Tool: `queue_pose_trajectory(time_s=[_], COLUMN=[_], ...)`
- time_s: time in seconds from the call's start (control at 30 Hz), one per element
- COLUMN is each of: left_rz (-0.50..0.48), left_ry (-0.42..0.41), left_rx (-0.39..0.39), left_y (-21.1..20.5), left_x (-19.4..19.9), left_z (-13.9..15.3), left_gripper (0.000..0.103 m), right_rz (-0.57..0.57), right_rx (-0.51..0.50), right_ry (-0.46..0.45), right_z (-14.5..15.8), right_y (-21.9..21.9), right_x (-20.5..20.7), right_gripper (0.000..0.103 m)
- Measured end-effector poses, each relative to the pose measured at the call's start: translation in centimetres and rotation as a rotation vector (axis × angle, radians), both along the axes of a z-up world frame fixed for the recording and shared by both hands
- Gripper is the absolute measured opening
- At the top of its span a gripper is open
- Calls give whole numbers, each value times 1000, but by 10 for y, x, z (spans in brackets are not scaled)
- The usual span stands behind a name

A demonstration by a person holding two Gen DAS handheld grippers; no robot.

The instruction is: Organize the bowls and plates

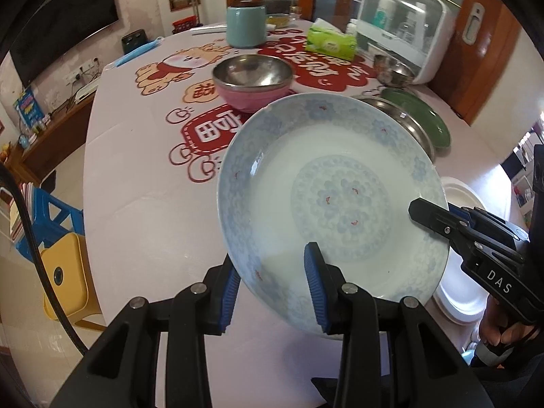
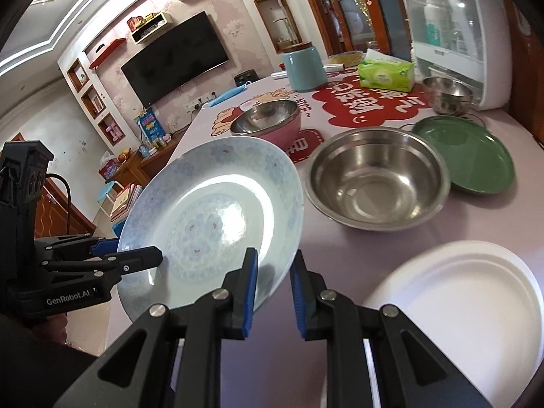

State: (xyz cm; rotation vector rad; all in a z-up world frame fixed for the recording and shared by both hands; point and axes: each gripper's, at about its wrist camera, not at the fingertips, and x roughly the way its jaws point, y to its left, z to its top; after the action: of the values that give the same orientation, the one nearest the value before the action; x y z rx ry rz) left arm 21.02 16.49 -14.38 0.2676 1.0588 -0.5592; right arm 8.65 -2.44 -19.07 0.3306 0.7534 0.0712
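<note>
Your left gripper (image 1: 272, 285) & right gripper (image 2: 273, 292): jaws of both clamped on blue-patterned plate (image 2: 210, 217), tilted above worktop (image 2: 340, 255). Steel bowl (image 2: 377, 176) at 2 o'clock, white plate (image 2: 459, 292) at 4.

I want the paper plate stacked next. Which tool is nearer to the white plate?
Right. The right tool grips the patterned plate beside the white plate; the left tool holds its far edge.
</note>
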Motion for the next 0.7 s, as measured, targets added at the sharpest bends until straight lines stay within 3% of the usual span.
queue_pose_trajectory(time_s=[0.7], left_rz=[-194], left_ry=[10], left_rx=[-42], left_y=[-64], left_x=[-83], left_z=[11], left_gripper=[35], right_rz=[-199], right_rx=[-46], right_ry=[11], right_z=[12], right_y=[-44], right_x=[-113], right_gripper=[18])
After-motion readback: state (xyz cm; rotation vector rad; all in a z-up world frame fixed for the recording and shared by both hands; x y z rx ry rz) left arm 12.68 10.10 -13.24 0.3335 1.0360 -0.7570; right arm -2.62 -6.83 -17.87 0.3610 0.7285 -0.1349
